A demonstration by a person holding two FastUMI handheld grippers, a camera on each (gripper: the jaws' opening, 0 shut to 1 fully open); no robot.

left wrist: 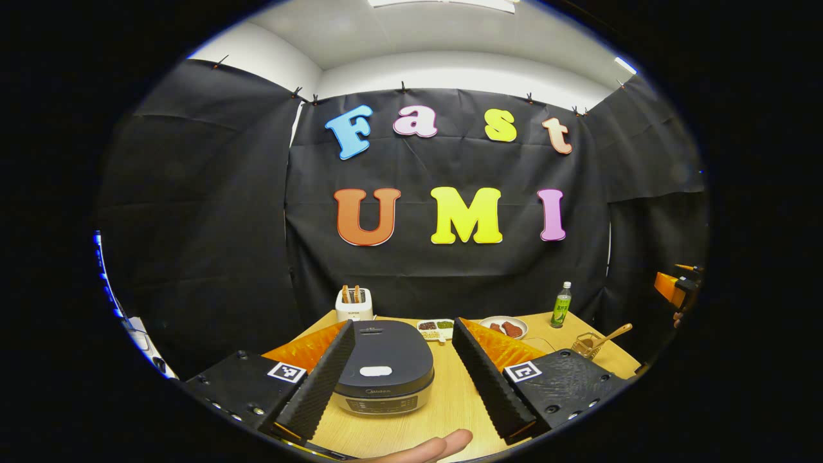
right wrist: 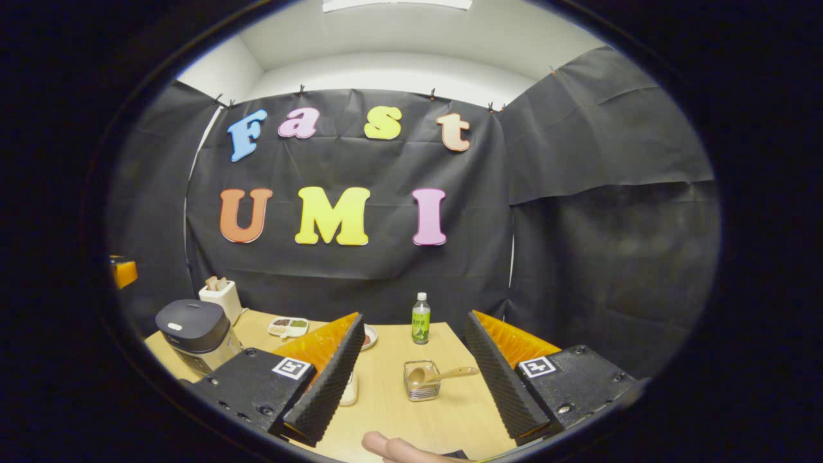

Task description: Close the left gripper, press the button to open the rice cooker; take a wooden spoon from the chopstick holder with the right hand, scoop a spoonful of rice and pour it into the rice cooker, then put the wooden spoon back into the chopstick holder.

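Observation:
The dark rice cooker stands with its lid down on the wooden table, right in front of my left gripper, which is open and frames it without touching. A wire chopstick holder with the wooden spoon leaning in it stands at the right. In the right gripper view the holder and the spoon lie ahead between the fingers of my right gripper, open and apart from them. The rice cooker is far to its left.
At the back stand a white toaster, a compartment dish, a plate with red pieces and a green bottle. A white container is half hidden behind the right gripper's left finger. A person's fingertip shows at the near edge.

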